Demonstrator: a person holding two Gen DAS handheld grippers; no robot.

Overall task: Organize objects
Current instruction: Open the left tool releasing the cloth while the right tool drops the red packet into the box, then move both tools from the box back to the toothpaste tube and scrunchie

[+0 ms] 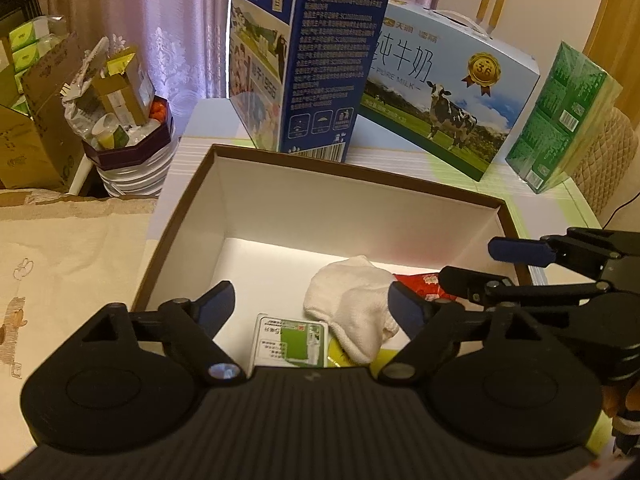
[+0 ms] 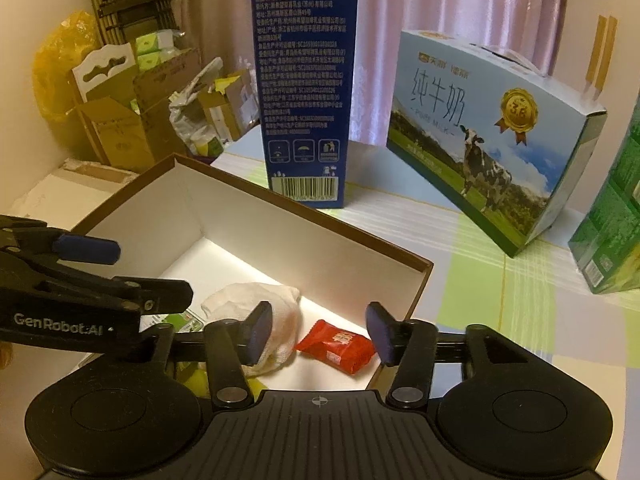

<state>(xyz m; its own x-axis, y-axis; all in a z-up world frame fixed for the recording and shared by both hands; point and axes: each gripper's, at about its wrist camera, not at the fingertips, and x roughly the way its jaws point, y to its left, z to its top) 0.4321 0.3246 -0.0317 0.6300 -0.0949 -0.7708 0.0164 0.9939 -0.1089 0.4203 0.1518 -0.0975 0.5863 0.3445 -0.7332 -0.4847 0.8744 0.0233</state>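
Tall dark blue milk carton stands upright on the table, covered in white print, barcode near its base. Beside it, to the right, a light blue milk gift box with a cow picture, gold medal badge and a carry handle on top. Further right, a green shrink-wrapped pack standing on end near the table edge. Tablecloth white with pale green checks. Pink patterned curtains behind. Off to the left, open cardboard boxes, a yellow plastic bag, a dark octagonal tin stuffed with packets, crumpled plastic. Quilted chair back at far right.
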